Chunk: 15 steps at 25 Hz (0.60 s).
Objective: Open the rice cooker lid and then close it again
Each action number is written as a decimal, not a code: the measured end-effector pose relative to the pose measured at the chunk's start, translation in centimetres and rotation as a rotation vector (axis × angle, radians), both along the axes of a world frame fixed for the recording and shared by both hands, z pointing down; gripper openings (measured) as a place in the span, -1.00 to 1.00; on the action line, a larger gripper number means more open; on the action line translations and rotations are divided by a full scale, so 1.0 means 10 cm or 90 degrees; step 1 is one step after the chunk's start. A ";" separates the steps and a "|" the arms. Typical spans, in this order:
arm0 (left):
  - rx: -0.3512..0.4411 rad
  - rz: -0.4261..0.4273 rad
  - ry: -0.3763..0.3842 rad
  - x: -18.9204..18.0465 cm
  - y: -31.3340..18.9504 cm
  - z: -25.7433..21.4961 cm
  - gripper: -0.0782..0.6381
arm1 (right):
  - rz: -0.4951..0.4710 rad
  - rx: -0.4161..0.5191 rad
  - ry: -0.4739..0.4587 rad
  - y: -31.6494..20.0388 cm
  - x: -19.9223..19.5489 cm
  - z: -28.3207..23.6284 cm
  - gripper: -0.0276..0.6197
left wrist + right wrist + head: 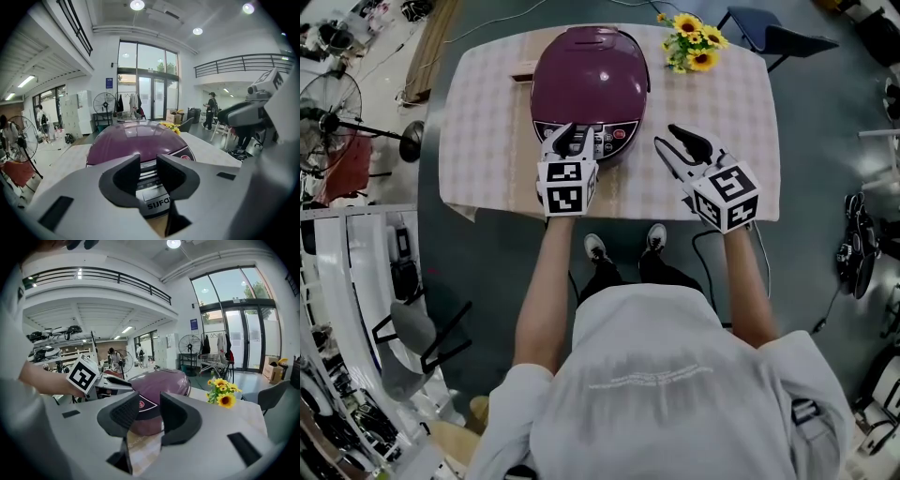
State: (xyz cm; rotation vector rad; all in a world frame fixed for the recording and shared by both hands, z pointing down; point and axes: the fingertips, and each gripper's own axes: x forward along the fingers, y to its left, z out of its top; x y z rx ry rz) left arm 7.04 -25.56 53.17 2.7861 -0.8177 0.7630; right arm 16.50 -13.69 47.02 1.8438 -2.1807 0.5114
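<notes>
The purple rice cooker stands with its lid down at the back middle of the checked table. My left gripper rests over the cooker's front control panel. In the left gripper view the purple lid fills the middle. My left gripper has its jaws a little apart, and the silver front strip shows in the gap. Nothing is pinched. My right gripper hovers open to the right of the cooker, above the cloth. In the right gripper view the cooker lies beyond the open right gripper.
A bunch of yellow sunflowers stands at the table's back right corner, close to the cooker. A dark chair is behind the table. A standing fan is on the floor to the left. My feet are at the table's near edge.
</notes>
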 end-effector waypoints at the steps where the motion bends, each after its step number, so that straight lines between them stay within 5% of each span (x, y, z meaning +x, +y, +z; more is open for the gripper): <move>1: 0.002 0.000 -0.002 0.00 0.00 0.00 -0.45 | -0.002 0.001 -0.001 -0.01 -0.01 -0.01 -0.44; 15: 0.020 0.027 -0.015 0.00 0.02 0.01 -0.45 | 0.000 0.007 0.006 -0.06 -0.02 -0.07 -0.44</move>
